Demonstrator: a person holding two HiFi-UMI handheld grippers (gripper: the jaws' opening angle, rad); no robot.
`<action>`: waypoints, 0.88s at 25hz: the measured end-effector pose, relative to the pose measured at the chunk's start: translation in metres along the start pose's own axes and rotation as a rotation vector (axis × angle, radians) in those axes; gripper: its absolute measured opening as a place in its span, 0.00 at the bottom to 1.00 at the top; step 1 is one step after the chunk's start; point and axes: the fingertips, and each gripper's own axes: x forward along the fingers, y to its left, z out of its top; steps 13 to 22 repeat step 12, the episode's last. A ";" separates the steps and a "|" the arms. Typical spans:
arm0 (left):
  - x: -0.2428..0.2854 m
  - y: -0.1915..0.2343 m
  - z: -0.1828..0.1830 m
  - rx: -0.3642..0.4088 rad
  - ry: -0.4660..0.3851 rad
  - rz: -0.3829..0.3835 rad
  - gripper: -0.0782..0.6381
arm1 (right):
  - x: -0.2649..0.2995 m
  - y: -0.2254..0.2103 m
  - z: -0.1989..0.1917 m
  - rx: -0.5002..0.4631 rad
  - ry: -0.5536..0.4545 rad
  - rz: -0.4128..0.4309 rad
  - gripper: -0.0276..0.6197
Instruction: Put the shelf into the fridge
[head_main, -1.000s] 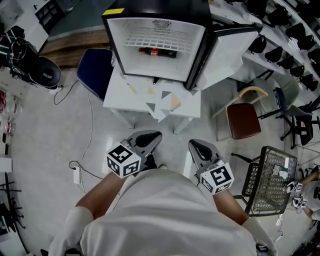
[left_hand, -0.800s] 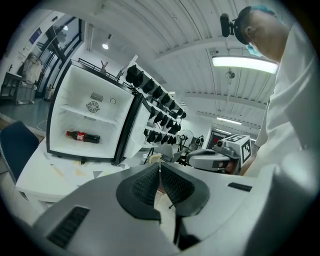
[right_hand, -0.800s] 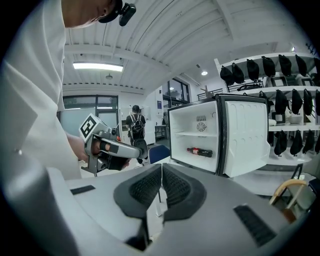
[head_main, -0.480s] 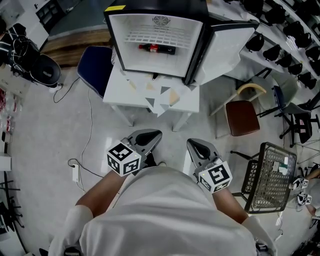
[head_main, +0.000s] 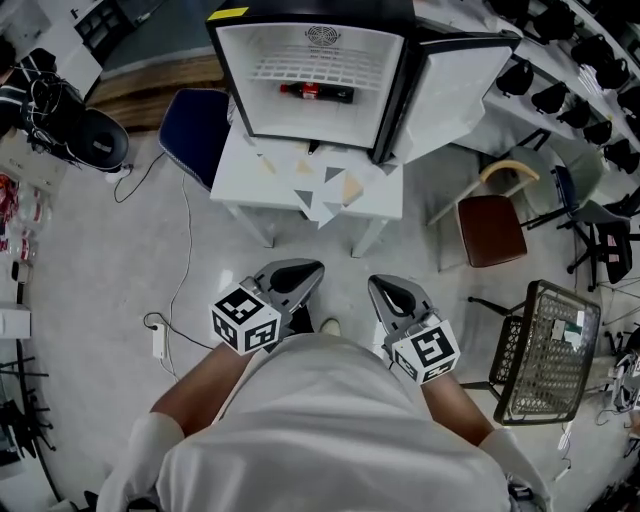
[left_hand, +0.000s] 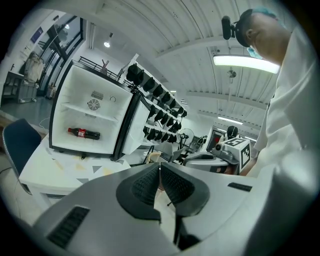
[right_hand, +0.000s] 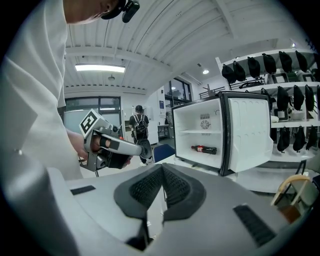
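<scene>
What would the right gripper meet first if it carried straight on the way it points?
Probably the white table's near edge, below the open fridge; only floor lies before the right gripper, but depth is unclear.

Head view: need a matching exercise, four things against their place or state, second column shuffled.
Column one:
1. bottle
2. fridge door
3. brown chair
4. left claw

Column two:
A. shut, nothing in it
B. lying inside the fridge
C. swung open
D. on the floor, right of the white table

Pairs: 1-B, 2-C, 3-D, 4-A
</scene>
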 end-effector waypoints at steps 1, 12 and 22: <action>-0.002 0.000 0.000 0.002 0.004 0.004 0.14 | 0.001 0.001 -0.001 0.006 0.000 0.002 0.05; -0.022 0.029 0.007 -0.012 -0.007 0.018 0.14 | 0.034 0.007 0.001 -0.002 0.028 -0.001 0.05; -0.022 0.029 0.007 -0.012 -0.007 0.018 0.14 | 0.034 0.007 0.001 -0.002 0.028 -0.001 0.05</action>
